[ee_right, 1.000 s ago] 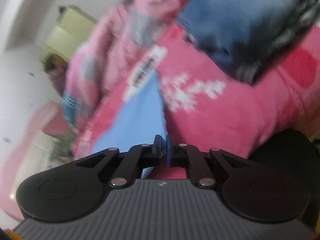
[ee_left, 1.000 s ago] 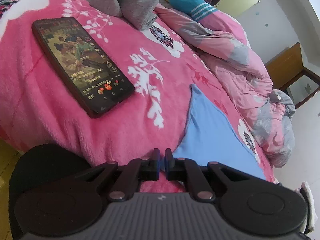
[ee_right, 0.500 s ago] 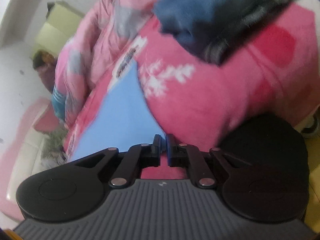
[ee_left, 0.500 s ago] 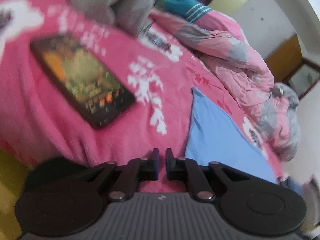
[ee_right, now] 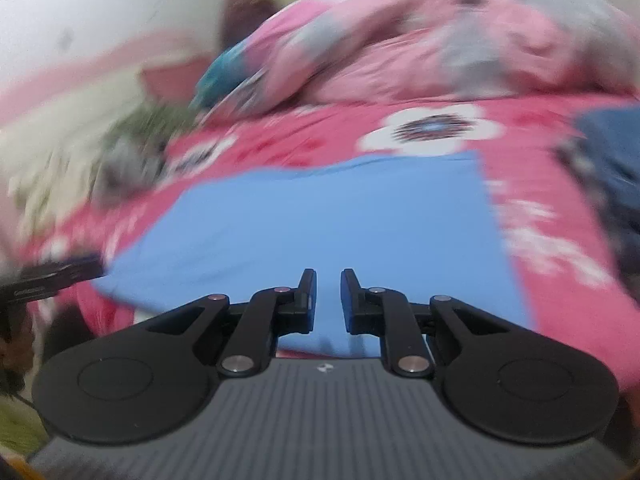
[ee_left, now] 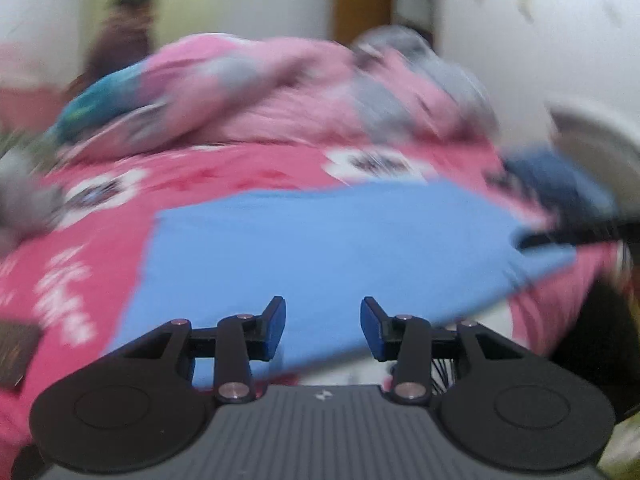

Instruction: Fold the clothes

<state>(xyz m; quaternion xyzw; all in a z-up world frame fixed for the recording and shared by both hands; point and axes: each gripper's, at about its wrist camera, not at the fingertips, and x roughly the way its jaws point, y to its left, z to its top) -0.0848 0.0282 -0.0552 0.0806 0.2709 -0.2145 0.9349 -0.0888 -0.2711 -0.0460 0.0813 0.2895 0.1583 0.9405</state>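
- Bedroom scene, blurred: a bright pink fleece bedspread with white flower prints (ee_left: 248, 168) covers the bed, with pale walls behind.
- Spread flat on the middle of that bedspread lies the task's garment, a plain light-blue rectangular cloth (ee_left: 320, 240), its near edge at the front of the bed.
- Left of the blue cloth, a dark flat object (ee_left: 16, 352) sits at the frame edge; it is too blurred to identify.
- Beyond the blue cloth, a rumpled pink-and-grey quilt (ee_left: 304, 92) is heaped along the back of the bed.
- Right of the blue cloth, a dark blue folded garment (ee_right: 608, 148) rests on the bedspread.
- Left gripper (ee_left: 322, 328): jaws spread and opening, hanging over the cloth's near edge, nothing between them.
- Right gripper (ee_right: 328, 300): jaws only slightly parted and opening, also over the near edge, holding nothing.
- Judged step: taking hold of the near edge to begin a fold.
- To do it well, each gripper should probably pinch only the blue layer, near opposite corners, without catching the fleece beneath, then lift evenly so the edge stays straight.
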